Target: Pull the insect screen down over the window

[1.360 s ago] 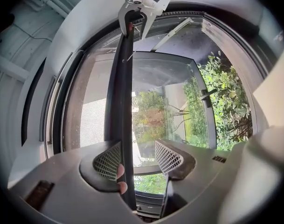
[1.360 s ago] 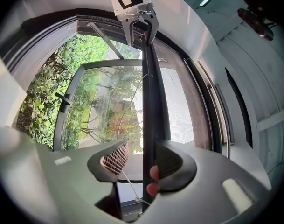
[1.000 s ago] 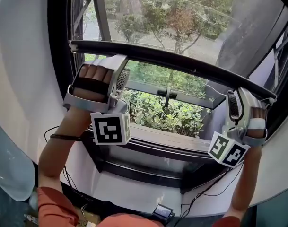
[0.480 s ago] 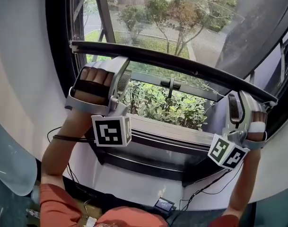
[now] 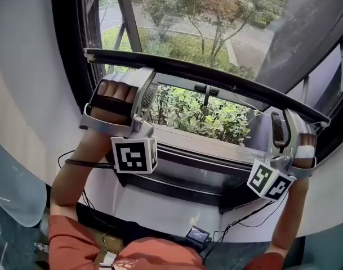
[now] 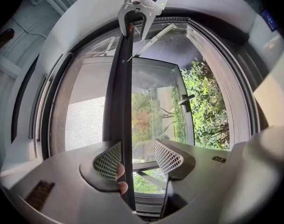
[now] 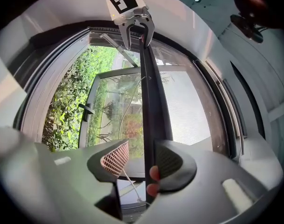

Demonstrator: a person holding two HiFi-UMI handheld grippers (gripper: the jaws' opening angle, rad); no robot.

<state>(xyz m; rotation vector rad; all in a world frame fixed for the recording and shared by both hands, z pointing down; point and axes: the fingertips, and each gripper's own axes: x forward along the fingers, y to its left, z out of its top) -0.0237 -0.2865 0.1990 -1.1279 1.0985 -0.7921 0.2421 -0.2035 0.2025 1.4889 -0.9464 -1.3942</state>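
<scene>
Lowering screen bar (image 5: 216,75) toward 6 o'clock.
Straddled by left tool (image 6: 138,155), right tool (image 7: 142,160), both gaping; pull evenly, keep level.

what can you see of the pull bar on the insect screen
The bar is a long, slim, dark strip, perhaps metal or plastic, running across the window along the bottom edge of fine grey mesh. It sits partway down, slightly tilted in the head view, with shrubs showing through the gap below. Near each end it passes between parted jaws, lying against one jaw only: the left tool and the right tool.
</scene>
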